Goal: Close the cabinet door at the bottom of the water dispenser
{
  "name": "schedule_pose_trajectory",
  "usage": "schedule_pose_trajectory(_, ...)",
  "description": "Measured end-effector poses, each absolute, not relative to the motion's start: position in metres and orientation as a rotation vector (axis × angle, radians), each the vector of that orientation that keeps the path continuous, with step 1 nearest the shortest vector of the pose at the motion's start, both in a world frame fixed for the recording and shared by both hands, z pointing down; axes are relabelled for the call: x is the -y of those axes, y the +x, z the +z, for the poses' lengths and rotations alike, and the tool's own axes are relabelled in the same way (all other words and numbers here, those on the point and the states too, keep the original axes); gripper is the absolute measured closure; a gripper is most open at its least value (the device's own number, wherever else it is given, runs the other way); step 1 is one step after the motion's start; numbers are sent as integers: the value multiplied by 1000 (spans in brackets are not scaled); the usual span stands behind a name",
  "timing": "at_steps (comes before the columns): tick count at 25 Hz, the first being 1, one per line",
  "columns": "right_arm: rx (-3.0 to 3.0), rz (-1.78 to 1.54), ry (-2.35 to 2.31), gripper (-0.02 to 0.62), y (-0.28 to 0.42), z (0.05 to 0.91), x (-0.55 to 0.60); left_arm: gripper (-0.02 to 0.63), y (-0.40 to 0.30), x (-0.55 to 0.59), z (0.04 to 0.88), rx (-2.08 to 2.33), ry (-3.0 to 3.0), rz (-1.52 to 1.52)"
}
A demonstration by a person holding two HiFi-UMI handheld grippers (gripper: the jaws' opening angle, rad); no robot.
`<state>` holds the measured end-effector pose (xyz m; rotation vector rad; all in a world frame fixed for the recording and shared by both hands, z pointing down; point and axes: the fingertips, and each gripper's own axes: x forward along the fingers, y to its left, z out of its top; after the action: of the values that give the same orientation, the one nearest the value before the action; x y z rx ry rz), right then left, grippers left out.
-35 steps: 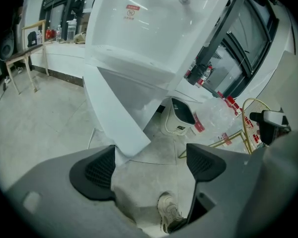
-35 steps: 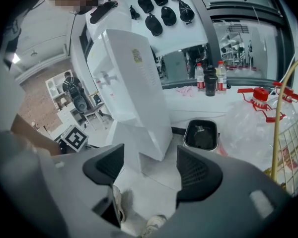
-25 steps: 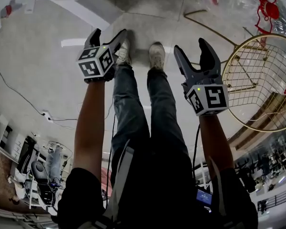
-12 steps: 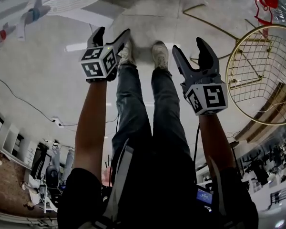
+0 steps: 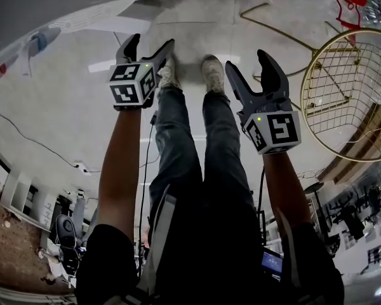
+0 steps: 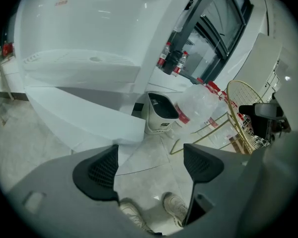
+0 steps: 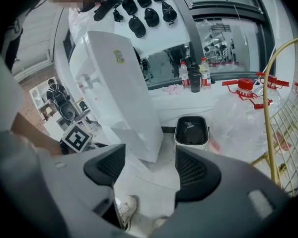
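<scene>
— Two small changes, neither on the cabinet door [image 6: 84,115] yet. It sits at the foot of the water dispenser [image 6: 94,24], ahead and to the left of the left gripper [image 6: 151,165], and it looks swung out, so I judge it open.

— What moved?

— The left gripper has drifted a little sideways over the last second. Its jaws have just been closing a touch, though they are spread wide with only floor [image 5: 63,119] and the person's shoes [image 5: 209,75] showing between them. The right gripper [image 5: 247,61] is much where it was, jaws apart, nothing in them.

— So where does that leave the job?

— Lining up, I'd say. Both grippers hang in the air, well apart from the door. The push that shuts it hasn't begun.

— And around it?

— Pale tiled floor, with a thin cable [image 5: 25,132] trailing across it on the left. A small white bin [image 7: 191,131] stands just beside the dispenser. A clear water jug [image 7: 238,113] lies next to that, against a gold wire basket [image 5: 352,100]. Behind the bin, a few bottles [image 7: 193,76] stand on a ledge [image 7: 179,90] under the window.
</scene>
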<state>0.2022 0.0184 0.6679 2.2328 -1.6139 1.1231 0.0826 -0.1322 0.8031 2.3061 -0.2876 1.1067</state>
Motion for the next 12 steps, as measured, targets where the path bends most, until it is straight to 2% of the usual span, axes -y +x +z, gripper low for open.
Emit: schedule_pose_trajectory(12,1586,1123,2255,284,219,673,-17,183,111,141,810,228,2344,1148)
